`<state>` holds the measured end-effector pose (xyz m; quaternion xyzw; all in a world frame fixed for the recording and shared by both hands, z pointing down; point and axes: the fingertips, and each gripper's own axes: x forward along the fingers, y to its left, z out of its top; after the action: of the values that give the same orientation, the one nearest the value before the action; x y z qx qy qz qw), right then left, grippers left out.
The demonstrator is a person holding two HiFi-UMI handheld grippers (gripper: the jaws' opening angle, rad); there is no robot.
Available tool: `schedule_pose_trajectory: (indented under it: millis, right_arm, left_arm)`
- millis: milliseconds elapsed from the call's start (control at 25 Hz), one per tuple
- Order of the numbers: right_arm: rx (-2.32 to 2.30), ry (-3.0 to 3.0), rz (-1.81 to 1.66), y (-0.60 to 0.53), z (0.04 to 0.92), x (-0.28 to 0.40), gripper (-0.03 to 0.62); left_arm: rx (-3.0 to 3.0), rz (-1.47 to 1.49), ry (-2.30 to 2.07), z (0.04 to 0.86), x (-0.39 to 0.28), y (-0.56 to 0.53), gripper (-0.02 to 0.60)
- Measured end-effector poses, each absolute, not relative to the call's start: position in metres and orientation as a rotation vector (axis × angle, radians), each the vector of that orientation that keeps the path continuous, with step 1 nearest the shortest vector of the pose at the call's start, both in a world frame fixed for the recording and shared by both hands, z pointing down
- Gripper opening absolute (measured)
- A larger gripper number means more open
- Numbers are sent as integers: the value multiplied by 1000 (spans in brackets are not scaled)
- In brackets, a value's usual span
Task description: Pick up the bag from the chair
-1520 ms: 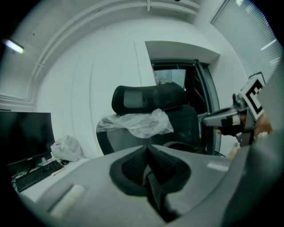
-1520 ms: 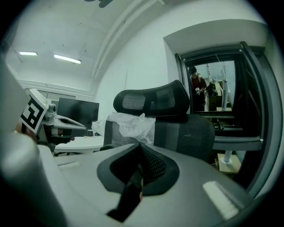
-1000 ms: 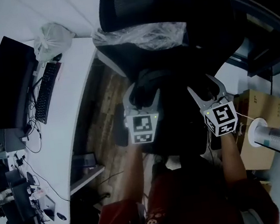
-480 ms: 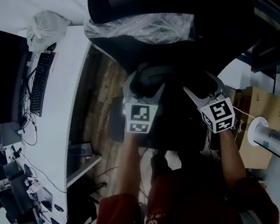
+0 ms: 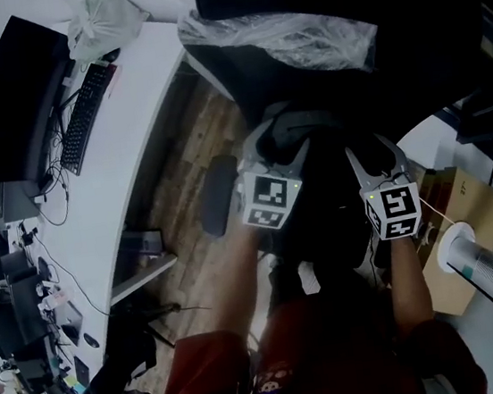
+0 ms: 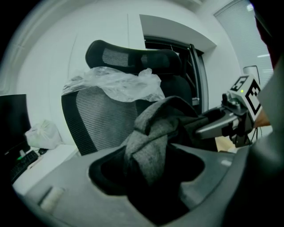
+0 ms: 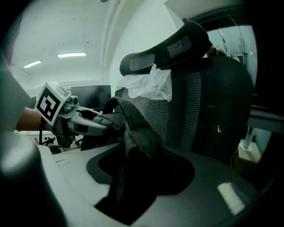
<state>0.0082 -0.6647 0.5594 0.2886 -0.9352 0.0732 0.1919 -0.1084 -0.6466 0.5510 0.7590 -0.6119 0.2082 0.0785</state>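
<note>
The dark grey fabric bag point(image 6: 148, 137) is clamped at 9 o'clock by the left gripper point(image 5: 278, 147), at 3 o'clock by the right gripper point(image 5: 373, 155).

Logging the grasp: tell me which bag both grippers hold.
The dark grey fabric bag. The clear plastic bag only drapes the chair back, and the white bag sits on the desk.

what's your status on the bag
Left gripper shut on bag. Right gripper too. Bag in front of chair. Plastic on chair back, clear.
</note>
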Motion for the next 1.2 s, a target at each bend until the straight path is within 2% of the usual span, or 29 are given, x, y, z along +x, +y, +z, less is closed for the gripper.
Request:
schedule_pose_trajectory:
  millis: [520, 1200]
  right_arm:
    - [780, -2638, 154, -620, 544, -5, 141]
    - [780, -2697, -58, -552, 450, -24, 133]
  left_arm:
    - [2221, 540, -1882, 535, -115, -594, 229]
    - [2242, 430, -2021, 442, -131, -519, 224]
